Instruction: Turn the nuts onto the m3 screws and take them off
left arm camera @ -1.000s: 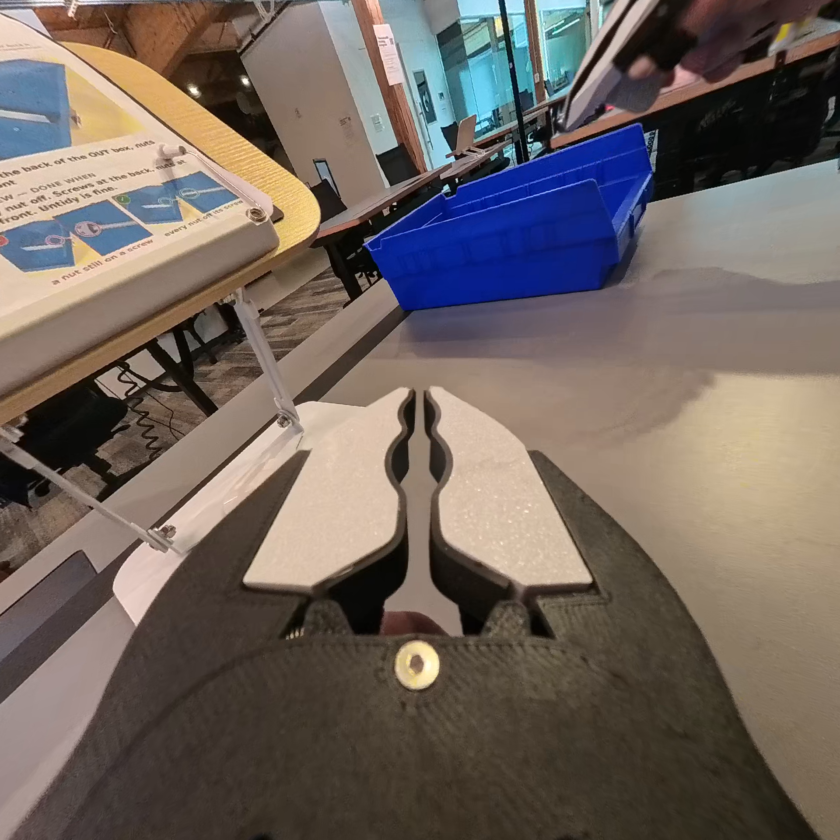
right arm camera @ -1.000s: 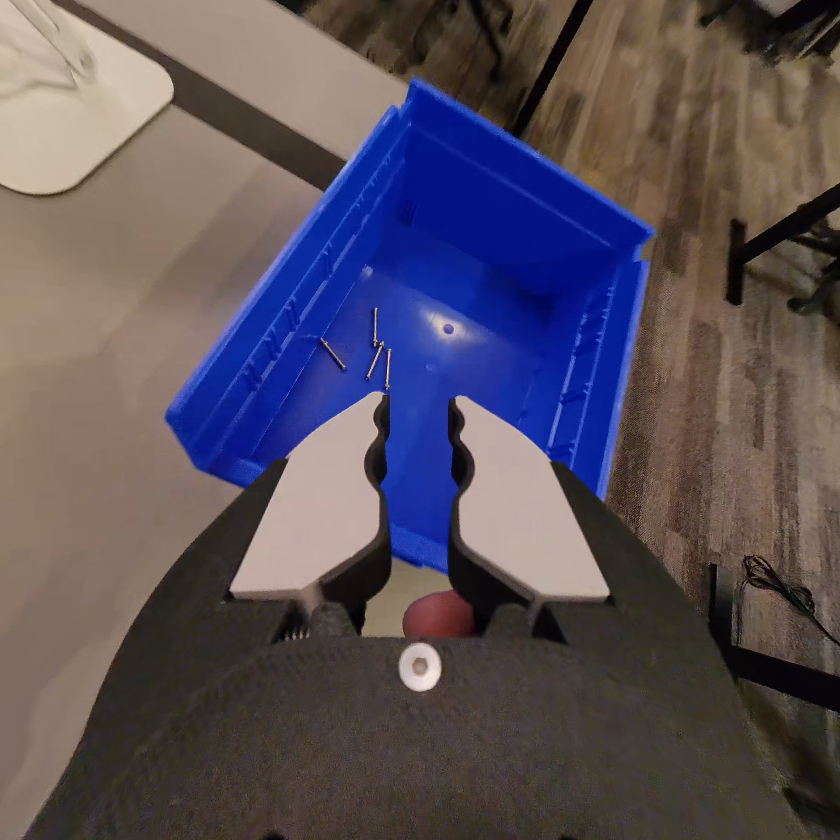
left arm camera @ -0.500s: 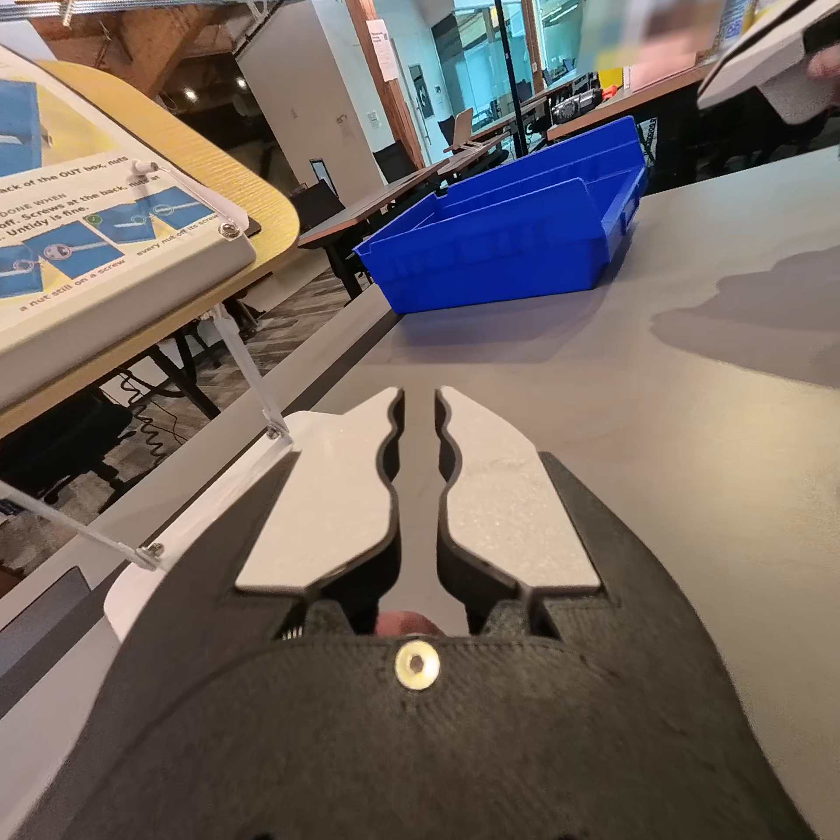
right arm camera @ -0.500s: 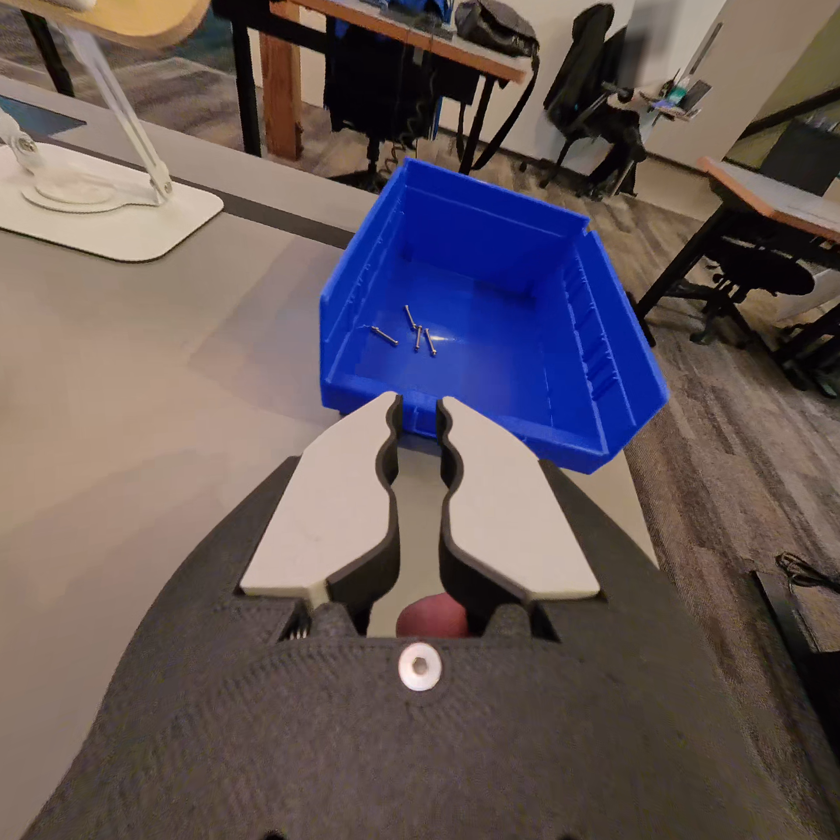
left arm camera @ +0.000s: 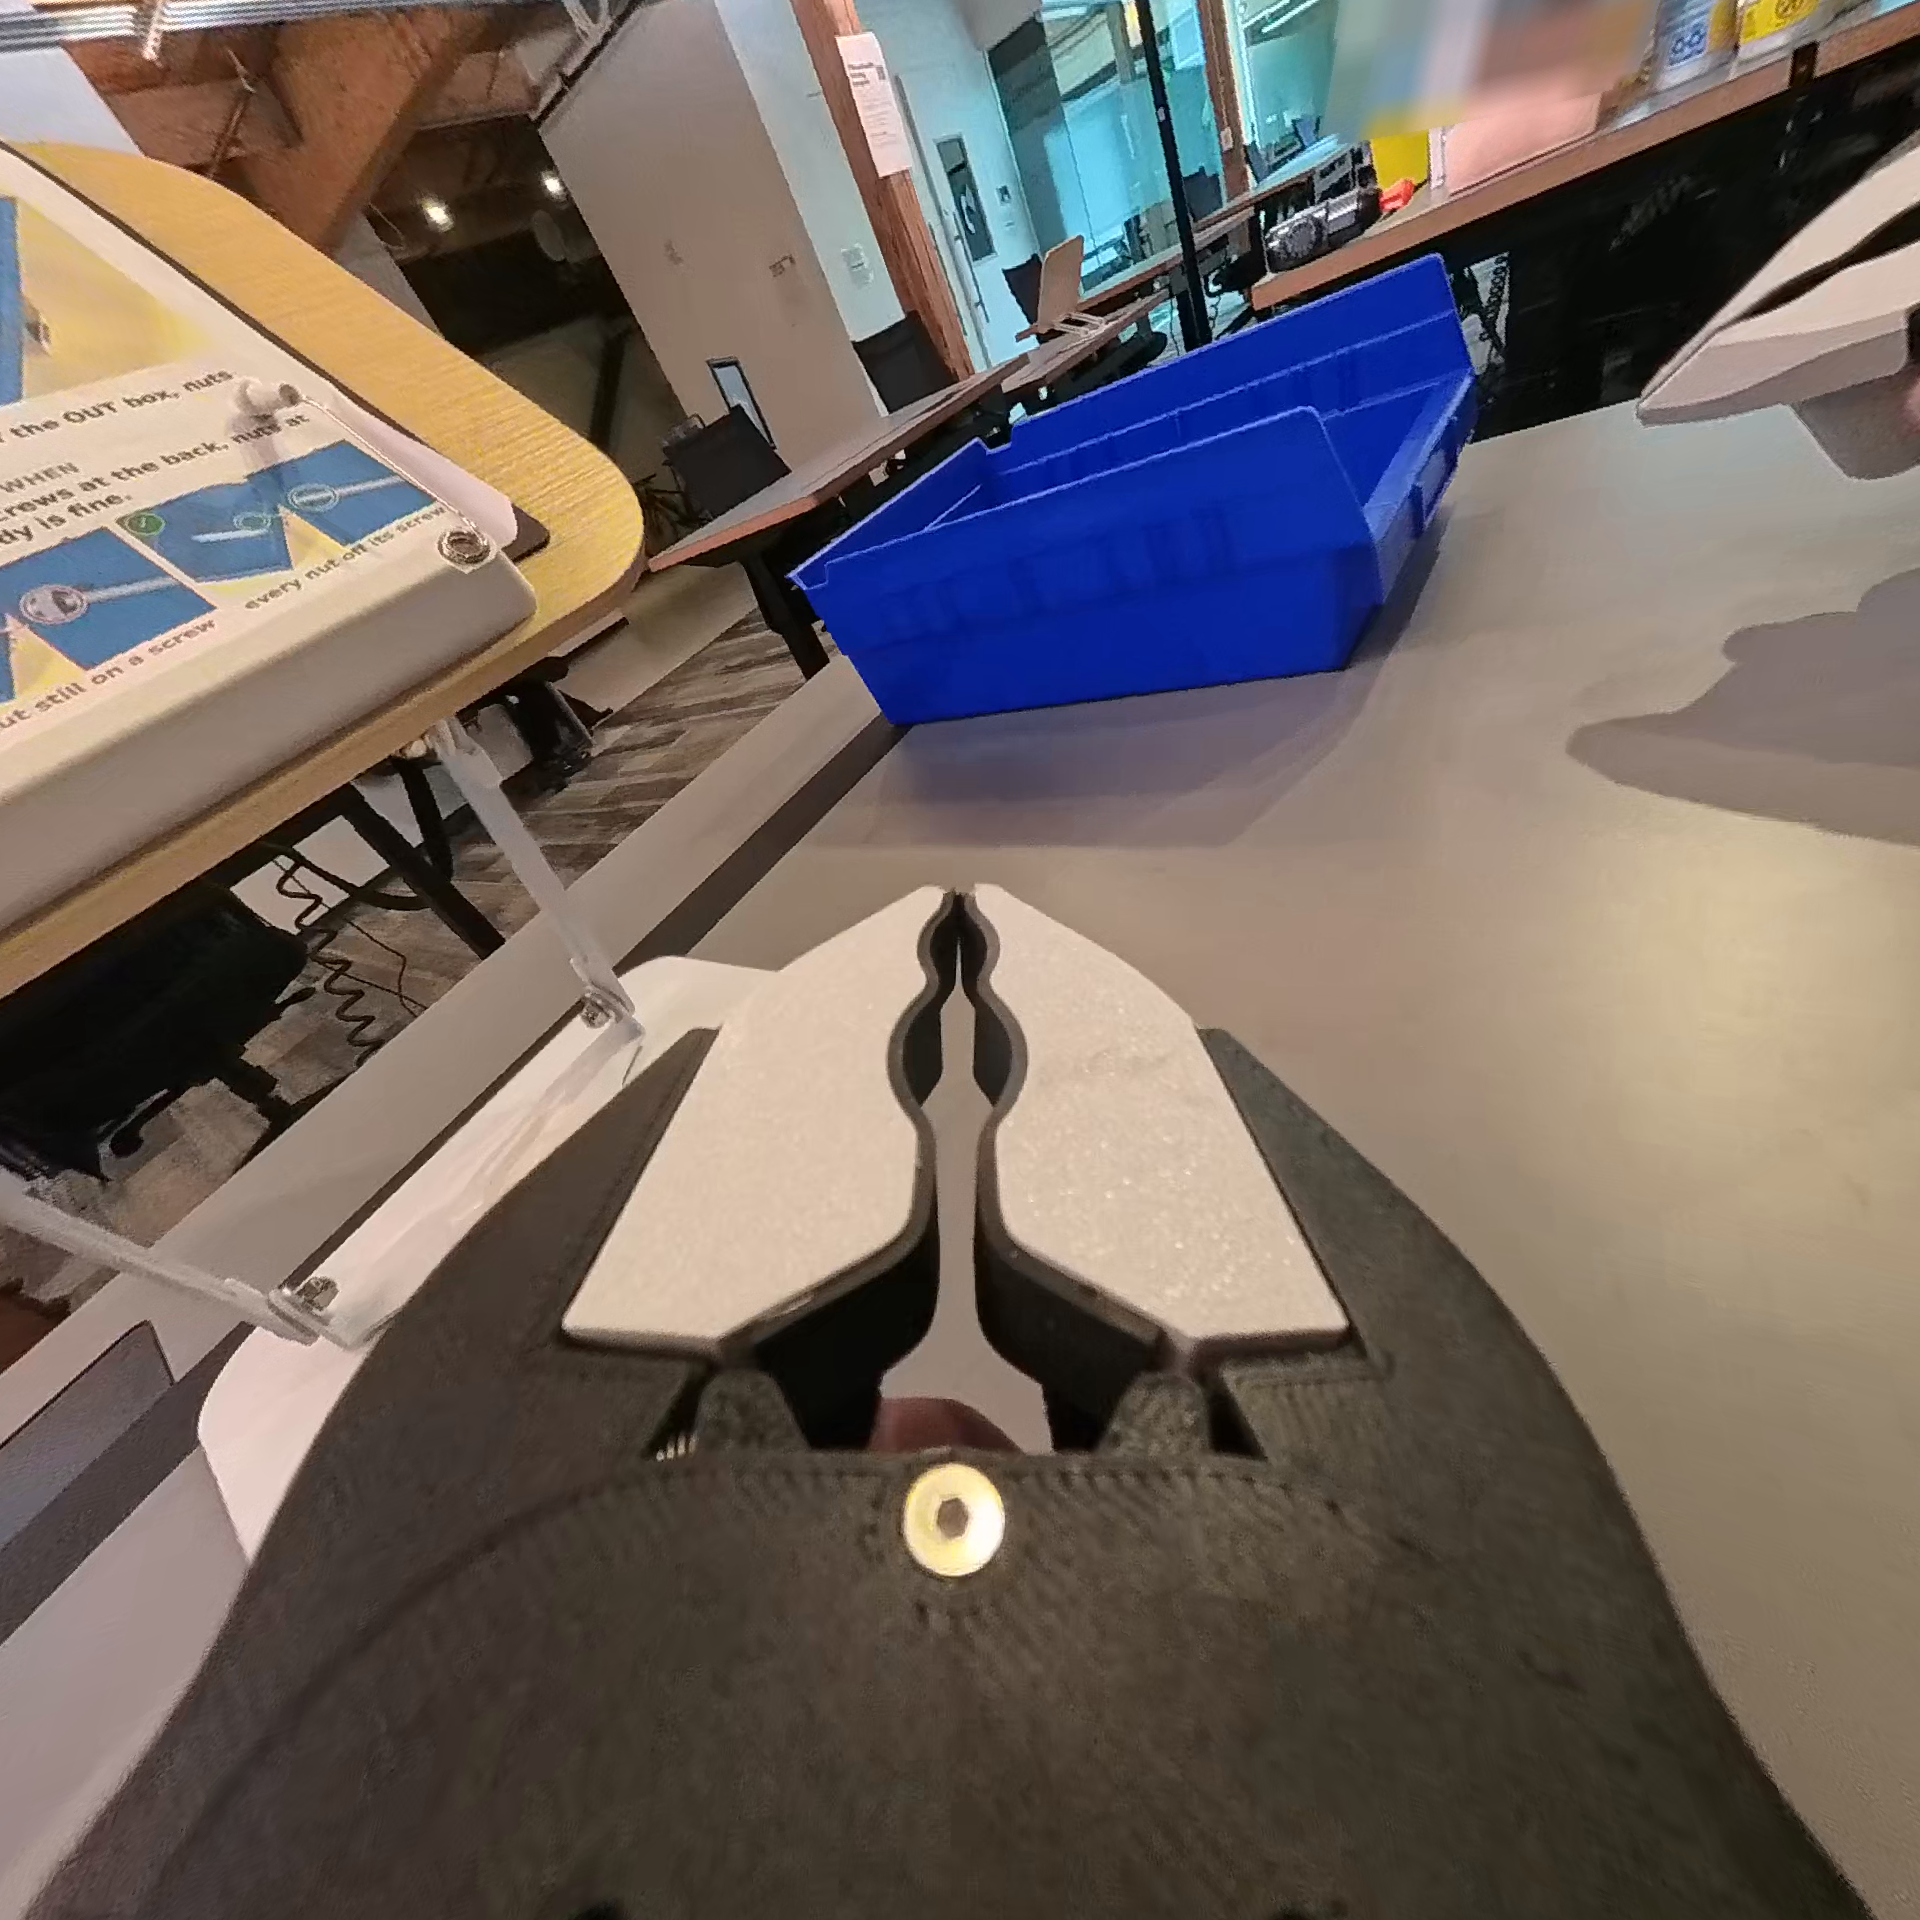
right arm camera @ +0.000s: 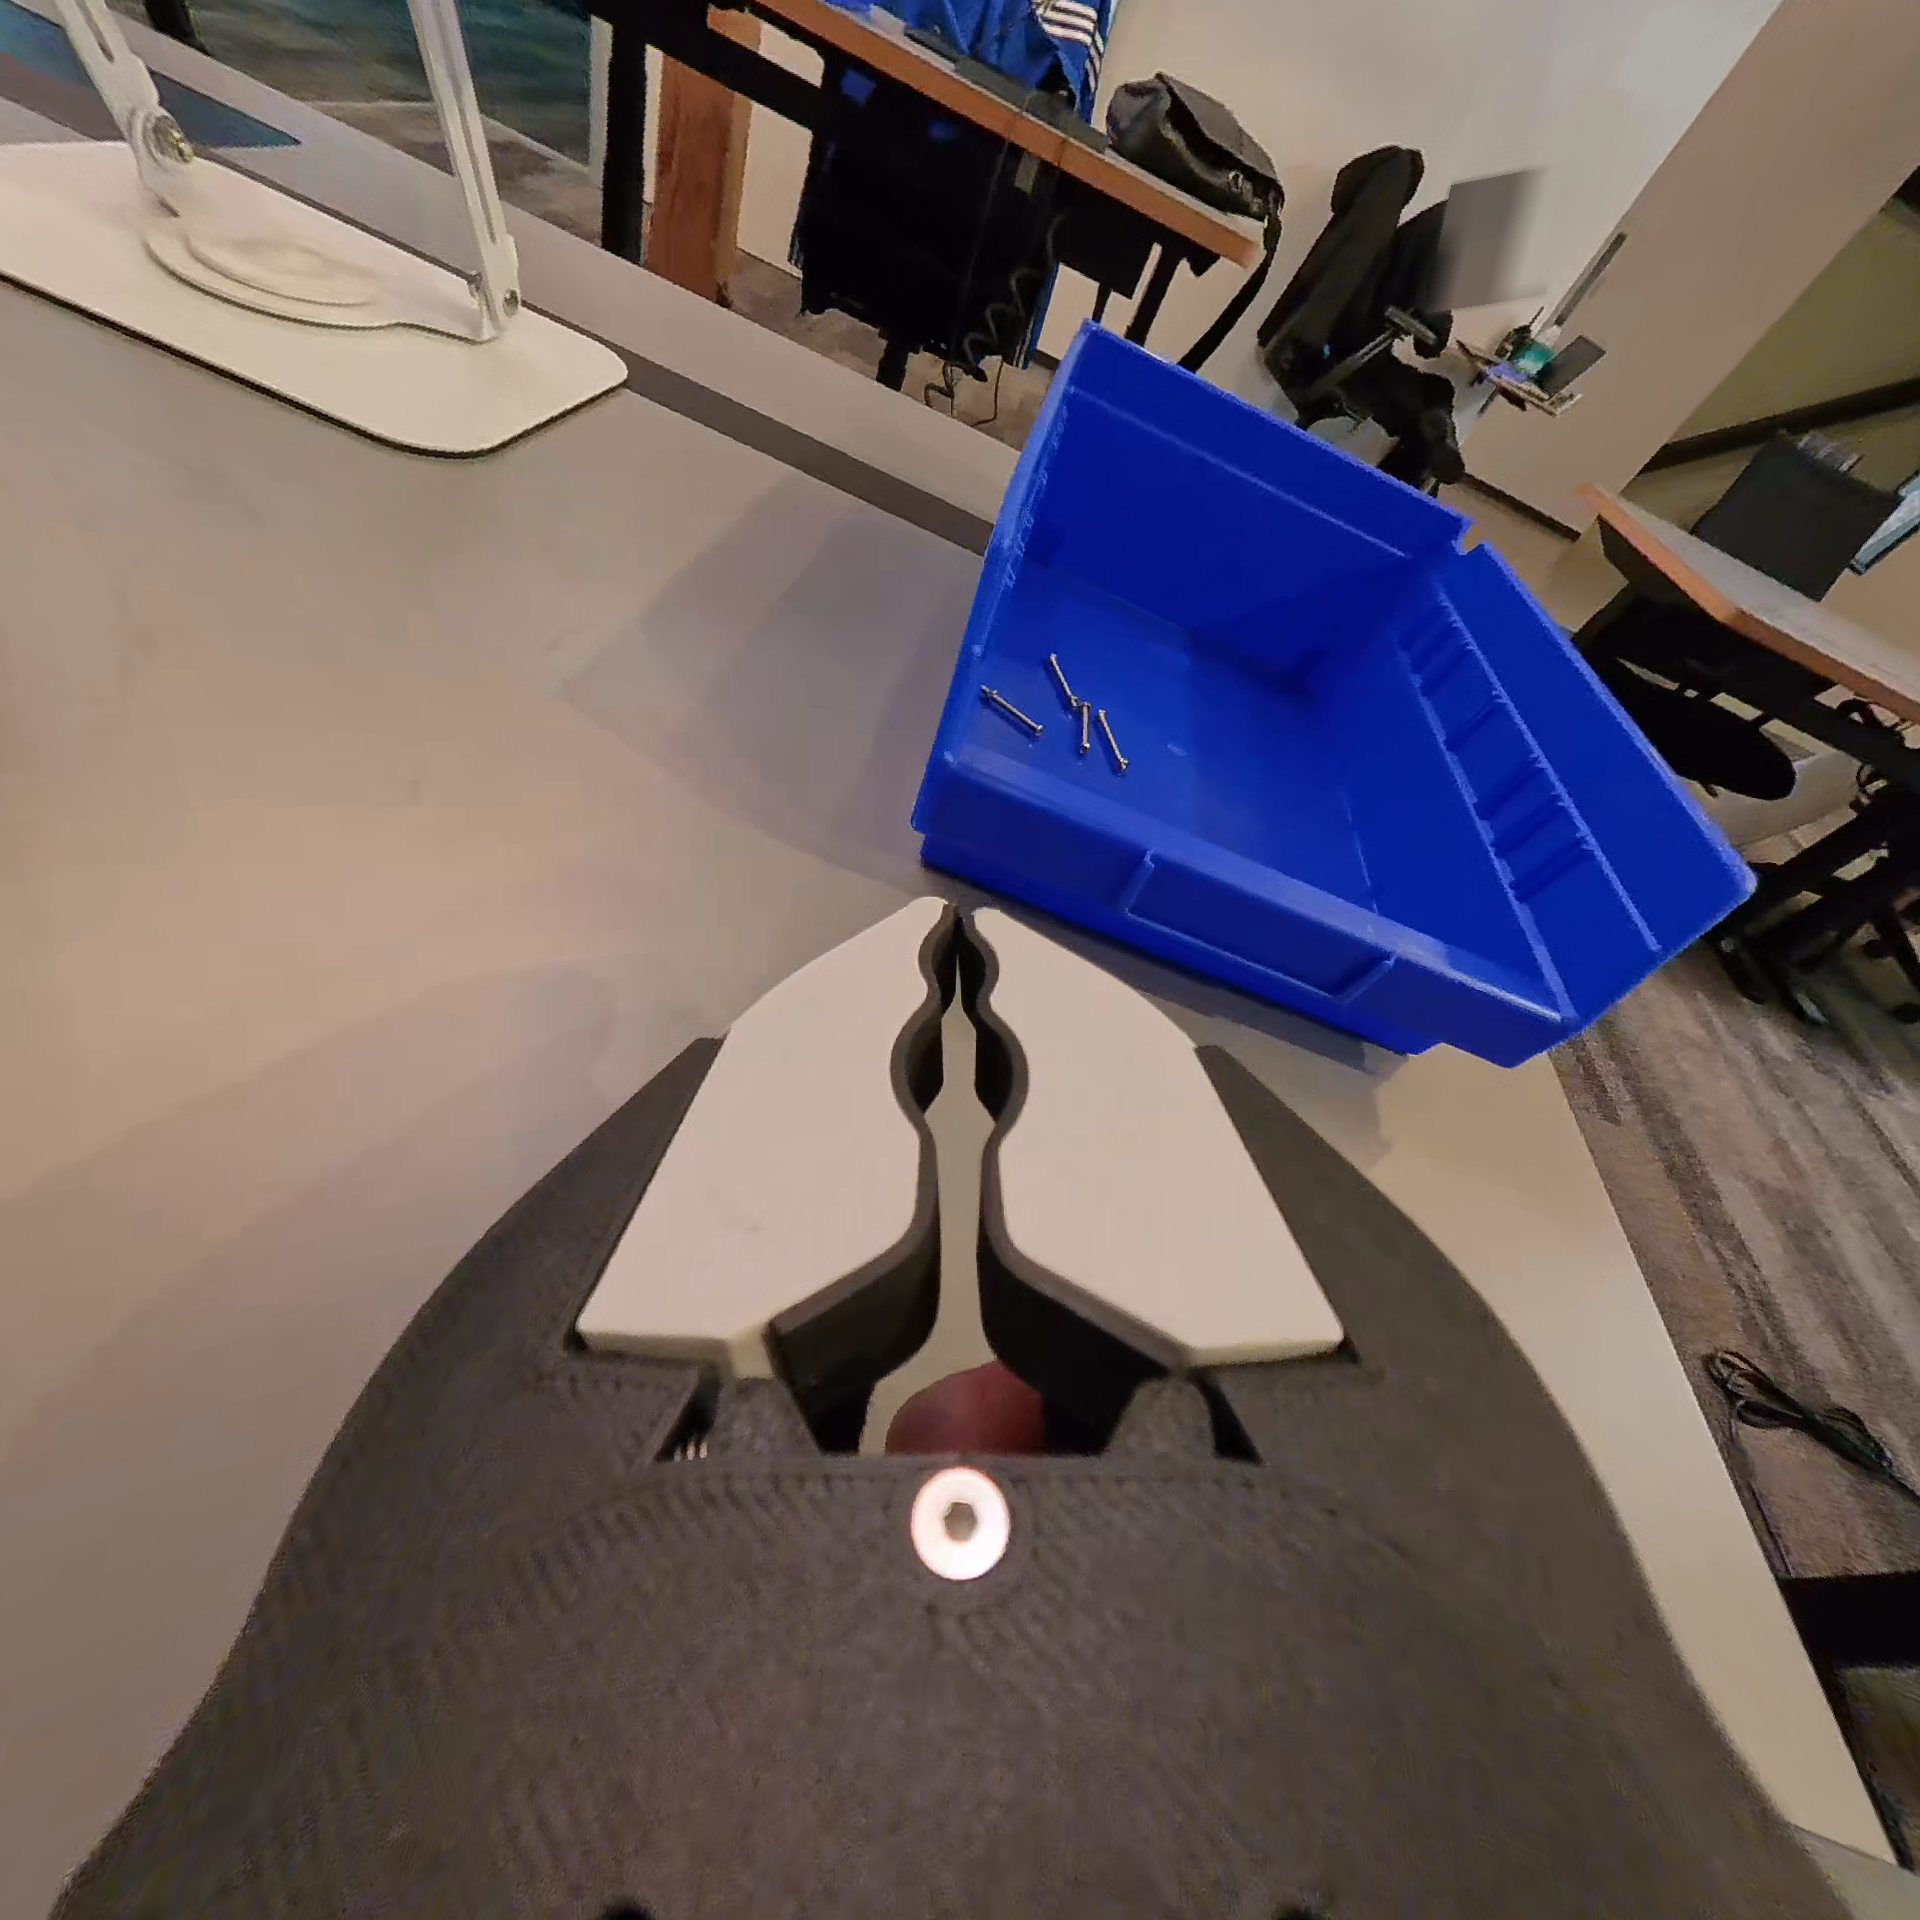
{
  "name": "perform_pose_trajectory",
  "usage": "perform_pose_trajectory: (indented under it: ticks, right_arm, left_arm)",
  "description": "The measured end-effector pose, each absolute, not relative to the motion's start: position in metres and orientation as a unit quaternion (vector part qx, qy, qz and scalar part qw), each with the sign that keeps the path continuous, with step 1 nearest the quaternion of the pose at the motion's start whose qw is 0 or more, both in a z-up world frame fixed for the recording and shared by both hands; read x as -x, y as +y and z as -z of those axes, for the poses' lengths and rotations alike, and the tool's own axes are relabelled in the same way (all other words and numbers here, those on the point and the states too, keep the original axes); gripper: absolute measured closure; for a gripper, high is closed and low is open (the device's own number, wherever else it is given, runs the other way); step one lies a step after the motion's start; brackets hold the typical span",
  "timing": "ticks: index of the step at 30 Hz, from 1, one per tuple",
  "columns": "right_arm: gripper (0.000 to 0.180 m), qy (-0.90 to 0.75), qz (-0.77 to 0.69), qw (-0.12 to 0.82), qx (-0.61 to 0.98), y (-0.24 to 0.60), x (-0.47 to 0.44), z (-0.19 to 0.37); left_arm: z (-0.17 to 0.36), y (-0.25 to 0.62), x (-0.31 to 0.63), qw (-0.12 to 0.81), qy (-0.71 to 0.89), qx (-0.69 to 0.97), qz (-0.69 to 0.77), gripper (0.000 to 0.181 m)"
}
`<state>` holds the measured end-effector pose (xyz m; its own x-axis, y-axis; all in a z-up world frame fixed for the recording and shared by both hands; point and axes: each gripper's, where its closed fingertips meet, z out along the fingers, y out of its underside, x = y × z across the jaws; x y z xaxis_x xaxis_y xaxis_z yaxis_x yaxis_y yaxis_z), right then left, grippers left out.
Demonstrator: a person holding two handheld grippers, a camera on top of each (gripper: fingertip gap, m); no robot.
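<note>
Left gripper (left arm camera: 961,920): lower centre of the left wrist view, above the grey table (left arm camera: 1455,935). Its two grey fingers meet at the tips. Nothing sits between them.

Right gripper (right arm camera: 958,916): lower centre of the right wrist view. Its fingertips are likewise pressed together and hold nothing. The same gripper also shows at the right edge of the left wrist view (left arm camera: 1808,312), above the table; only part of it is in frame.

Blue bin (right arm camera: 1507,831): right of centre in the right wrist view, standing on the table close to its far edge, just beyond the right gripper's tips. In the left wrist view the bin (left arm camera: 1143,582) lies in the upper middle, well apart from the left gripper.

M3 screws (right arm camera: 1075,712): four thin metal screws lie loose on the bin floor, in the corner nearest the left of the frame. Three lie close together; one (right arm camera: 1010,711) lies slightly apart, further left. Whether any nut sits on them is too small to tell. No loose nut can be made out.

Instruction board (left arm camera: 208,540): upper left of the left wrist view, tilted, carried on clear struts (left arm camera: 540,883) that rise from a white base plate (right arm camera: 312,343). The base plate lies on the table at the upper left of the right wrist view.
</note>
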<state>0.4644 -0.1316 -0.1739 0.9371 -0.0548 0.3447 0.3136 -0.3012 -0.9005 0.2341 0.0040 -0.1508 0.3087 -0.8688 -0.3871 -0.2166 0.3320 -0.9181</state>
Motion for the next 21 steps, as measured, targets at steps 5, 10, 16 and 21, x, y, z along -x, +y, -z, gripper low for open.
perform_pose_trajectory:
  ticks: [5, 10, 16, 21]
  right_arm:
    - [0.178, -0.115, 0.168, 0.557, 0.805, -0.130, -0.457, 0.185]
    - [0.178, -0.142, 0.172, 0.540, 0.811, -0.128, -0.450, 0.192]
    - [0.177, -0.114, 0.152, 0.554, 0.810, -0.129, -0.457, 0.187]
    - [0.161, -0.078, 0.122, 0.566, 0.812, -0.129, -0.465, 0.182]
  left_arm:
    - [0.144, 0.008, -0.236, 0.642, 0.513, 0.513, 0.249, 0.181]
    - [0.142, 0.008, -0.228, 0.655, 0.510, 0.511, 0.224, 0.181]
    - [0.137, 0.001, -0.198, 0.664, 0.493, 0.520, 0.216, 0.176]
    - [0.138, -0.004, -0.151, 0.675, 0.500, 0.518, 0.160, 0.171]
